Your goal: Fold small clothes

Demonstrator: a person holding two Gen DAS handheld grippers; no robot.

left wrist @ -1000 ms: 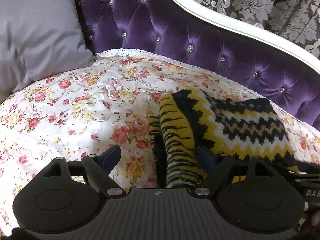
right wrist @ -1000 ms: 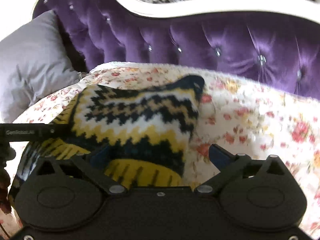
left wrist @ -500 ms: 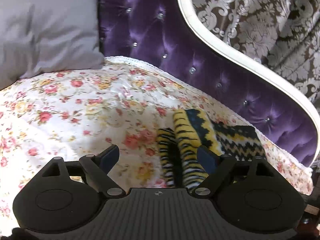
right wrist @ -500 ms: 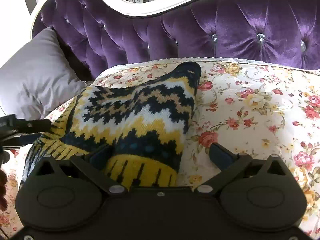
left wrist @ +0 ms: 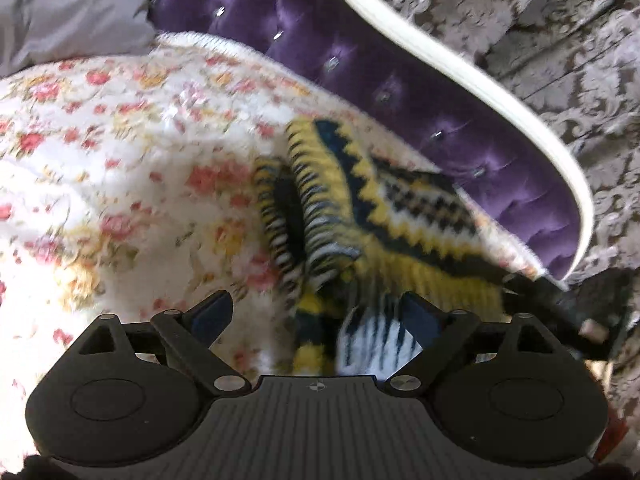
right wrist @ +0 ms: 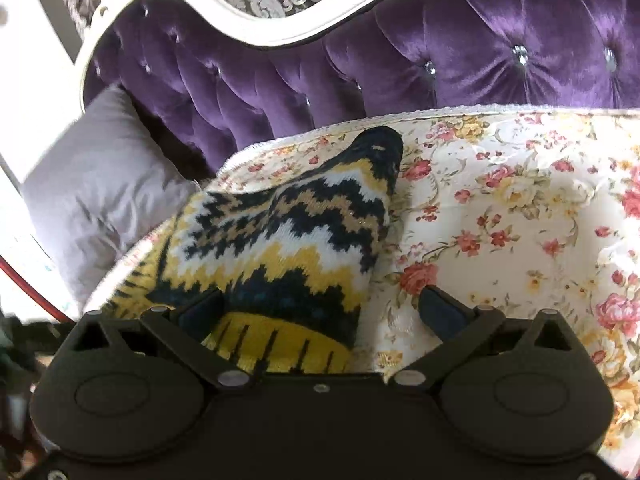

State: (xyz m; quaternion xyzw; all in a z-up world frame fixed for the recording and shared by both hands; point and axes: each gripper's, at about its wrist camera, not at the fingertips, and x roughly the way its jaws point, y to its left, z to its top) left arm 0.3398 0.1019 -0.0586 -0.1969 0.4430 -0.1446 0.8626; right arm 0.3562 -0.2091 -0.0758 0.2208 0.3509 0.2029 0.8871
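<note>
1. Nearest: left gripper (left wrist: 316, 312), fingers spread wide, nothing clamped. The striped ribbed end of the knitted garment (left wrist: 360, 216) lies in the gap between them, bunched and blurred; contact cannot be told.
2. Right gripper (right wrist: 320, 308), fingers likewise spread wide and holding nothing. The yellow ribbed hem sits between them, crowding the left finger; bare cover shows by the right one.
3. The garment, a yellow, navy and white zigzag knit, rests on the floral bed cover (right wrist: 520, 208). In the left wrist view its near end appears doubled into two layers, so by my judgement one fold is made. It is lumpy, not squared; smoothing or a second fold looks left to do.
4. Open room: broad bare cover to the garment's right in the right wrist view, and more to its left in the left wrist view.
5. Far limits: the cover's lace edge just beyond the garment's tip, then the purple tufted headboard (right wrist: 440, 48). A grey pillow (right wrist: 100, 184) closes off the left.
</note>
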